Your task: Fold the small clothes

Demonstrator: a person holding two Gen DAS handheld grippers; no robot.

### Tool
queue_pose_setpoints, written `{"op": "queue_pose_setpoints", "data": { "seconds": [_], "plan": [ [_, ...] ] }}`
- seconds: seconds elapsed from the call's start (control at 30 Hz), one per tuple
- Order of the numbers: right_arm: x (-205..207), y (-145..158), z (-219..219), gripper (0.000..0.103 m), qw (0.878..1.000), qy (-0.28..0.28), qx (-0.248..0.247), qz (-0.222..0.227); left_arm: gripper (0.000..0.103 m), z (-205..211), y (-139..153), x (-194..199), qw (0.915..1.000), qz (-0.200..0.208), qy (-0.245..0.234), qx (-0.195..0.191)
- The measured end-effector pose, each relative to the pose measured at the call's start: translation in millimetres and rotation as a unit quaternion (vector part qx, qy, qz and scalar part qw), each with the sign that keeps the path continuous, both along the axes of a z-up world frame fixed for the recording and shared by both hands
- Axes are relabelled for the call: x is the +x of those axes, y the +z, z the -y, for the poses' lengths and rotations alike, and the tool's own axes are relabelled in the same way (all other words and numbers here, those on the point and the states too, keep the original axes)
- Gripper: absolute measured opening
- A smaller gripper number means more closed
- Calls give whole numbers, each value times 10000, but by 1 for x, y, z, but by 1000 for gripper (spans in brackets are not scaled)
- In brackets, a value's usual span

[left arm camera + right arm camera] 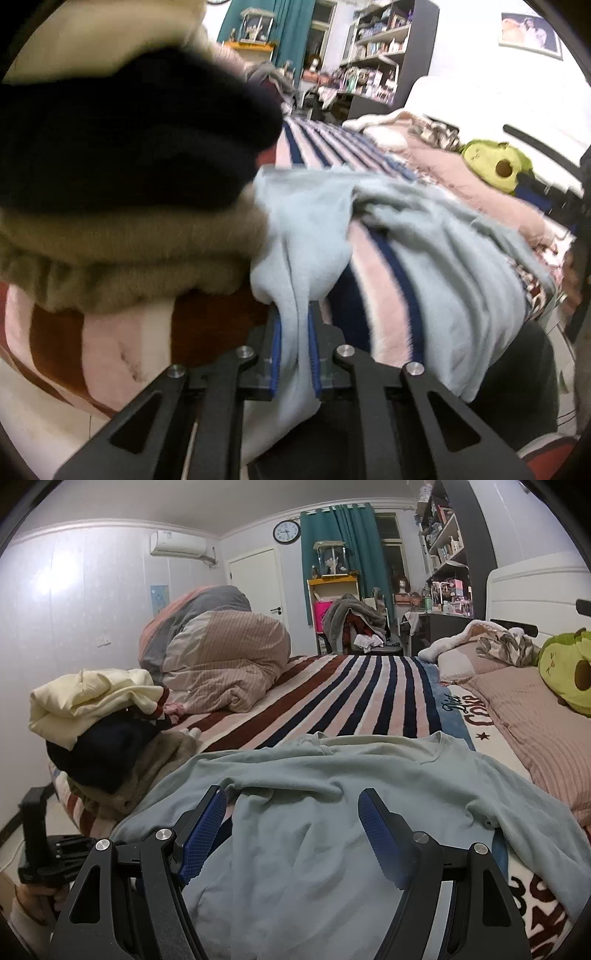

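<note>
Striped bedding (332,686) covers the bed in this cluttered bedroom, with a bundled duvet (218,650) toward its far left corner and a pink pillow (532,716) along the right edge. Spread across the near edge lies the pale blue shirt (295,812), collar pointing away. The left gripper (295,325) has its jaws closed tight on a bunched fold of that shirt, right beside a stack of folded clothes (122,192). The right gripper (291,830) hovers wide apart over the shirt's middle, holding nothing. Soft, light jersey like this will sag and wrinkle, I'd guess, so pinching at a hem or shoulder seam looks wiser than mid-panel. Open stripes beyond the collar give room to fold; the stack at the left edge crowds that side.
</note>
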State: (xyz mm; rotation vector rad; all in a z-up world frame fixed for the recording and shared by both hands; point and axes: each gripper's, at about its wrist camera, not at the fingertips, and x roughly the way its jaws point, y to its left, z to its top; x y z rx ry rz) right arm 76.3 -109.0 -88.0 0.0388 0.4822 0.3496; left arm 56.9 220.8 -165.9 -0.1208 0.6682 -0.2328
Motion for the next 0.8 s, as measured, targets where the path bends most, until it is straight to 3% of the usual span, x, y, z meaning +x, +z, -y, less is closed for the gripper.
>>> {"op": "queue_pose_setpoints", "data": {
  "seconds": [0.23, 0.33, 0.47, 0.63, 0.8],
  "plan": [
    [-5, -4, 28, 71, 9994, 16, 335, -8, 10, 39, 63, 5, 9976, 594, -248, 248],
    [-10, -6, 48, 71, 9988, -22, 496, -8, 10, 80, 91, 15, 9941, 836, -549, 427],
    [-16, -10, 85, 71, 9969, -166, 767, -17, 10, 142, 110, 35, 9892, 850, -1058, 555],
    [-25, -18, 132, 71, 9943, -504, 936, -77, 10, 236, 88, 67, 9829, 257, -1721, 602],
    [-28, -29, 163, 71, 9933, -824, 779, -230, 10, 289, 41, 73, 9739, -474, -2123, 656]
  ]
}}
